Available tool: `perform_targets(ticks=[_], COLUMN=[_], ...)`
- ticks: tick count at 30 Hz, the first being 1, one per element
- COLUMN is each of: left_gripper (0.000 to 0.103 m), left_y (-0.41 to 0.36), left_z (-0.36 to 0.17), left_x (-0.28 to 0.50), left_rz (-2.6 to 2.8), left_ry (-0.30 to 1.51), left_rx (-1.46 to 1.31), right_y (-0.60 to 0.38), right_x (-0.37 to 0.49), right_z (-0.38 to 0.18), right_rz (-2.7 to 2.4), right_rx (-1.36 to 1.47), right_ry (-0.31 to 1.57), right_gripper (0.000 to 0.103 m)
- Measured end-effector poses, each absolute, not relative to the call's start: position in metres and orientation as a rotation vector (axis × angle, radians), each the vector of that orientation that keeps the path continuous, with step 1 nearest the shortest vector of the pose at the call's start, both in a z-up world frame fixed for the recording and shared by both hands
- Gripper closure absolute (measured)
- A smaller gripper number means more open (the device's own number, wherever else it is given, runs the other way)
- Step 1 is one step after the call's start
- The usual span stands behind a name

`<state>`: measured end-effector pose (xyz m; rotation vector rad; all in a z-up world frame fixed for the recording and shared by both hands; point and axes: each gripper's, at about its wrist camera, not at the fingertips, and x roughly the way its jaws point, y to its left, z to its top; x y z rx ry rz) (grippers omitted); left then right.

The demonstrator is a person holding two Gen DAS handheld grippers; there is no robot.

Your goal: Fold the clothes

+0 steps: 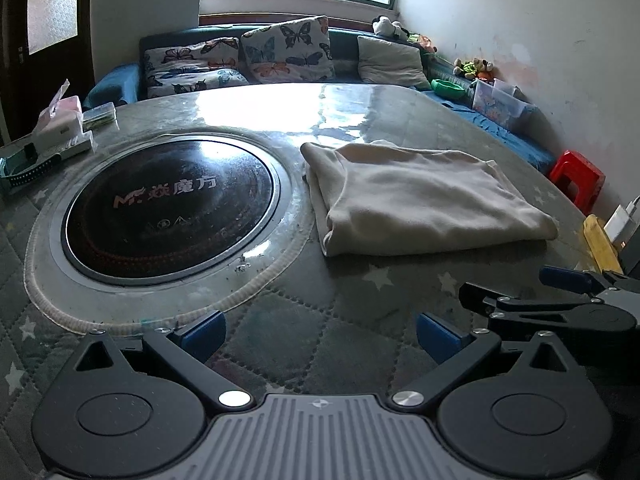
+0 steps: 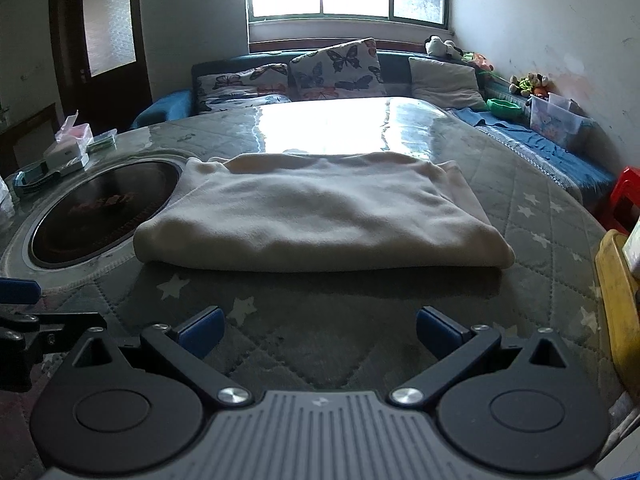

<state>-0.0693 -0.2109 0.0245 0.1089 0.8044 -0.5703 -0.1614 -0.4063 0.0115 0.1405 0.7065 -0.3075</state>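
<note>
garment: cream garment (image 2: 320, 216) lies folded in a thick flat rectangle on the table (image 2: 520, 184), its rounded fold edge facing the right gripper
garment position: just beside the round cooktop (image 1: 170, 210), its left edge over the cooktop's pale rim; nothing touches it
garment, left view: same cream bundle (image 1: 424, 200) seen off to the right, stacked layers showing at the near left corner
right gripper: right gripper (image 2: 320, 330) hangs low over the quilted star-print cover, jaws spread wide, nothing between the blue pads (image 2: 202, 330), a short gap short of the garment
left gripper: left gripper (image 1: 320, 336) also spread wide and empty, aimed at the bare cover between cooktop and garment
gripper to gripper: the 2 sit side by side; the right one's fingers (image 1: 560, 300) poke in at the left view's right edge
table: grey-green padded cover under a glossy clear sheet, window glare on the far half
cooktop: black glass disc with printed lettering, sunk in a steel ring
table's left edge: small boxes (image 1: 64, 128) and a teal strap (image 1: 24, 168) clustered together
table's right edge: yellow object (image 2: 616, 300), partly cut off
beyond: blue sofa with butterfly cushions (image 2: 336, 68) under the window, red stool (image 1: 576, 180) by the wall
</note>
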Motion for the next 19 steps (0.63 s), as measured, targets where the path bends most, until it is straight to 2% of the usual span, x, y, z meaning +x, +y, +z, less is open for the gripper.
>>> perform_targets(ticks=[19], left_gripper=[0.000], left_y=[-0.2155], left_z=[0.0175], left_x=[-0.0717], left_rz=[-0.573], left_ry=[0.823], left_rx=[0.120], right_y=[-0.4042], right_x=[-0.1600], right_z=[0.0088], right_rz=[-0.315], right_rx=[0.141], right_ry=[0.717], right_gripper=[0.000])
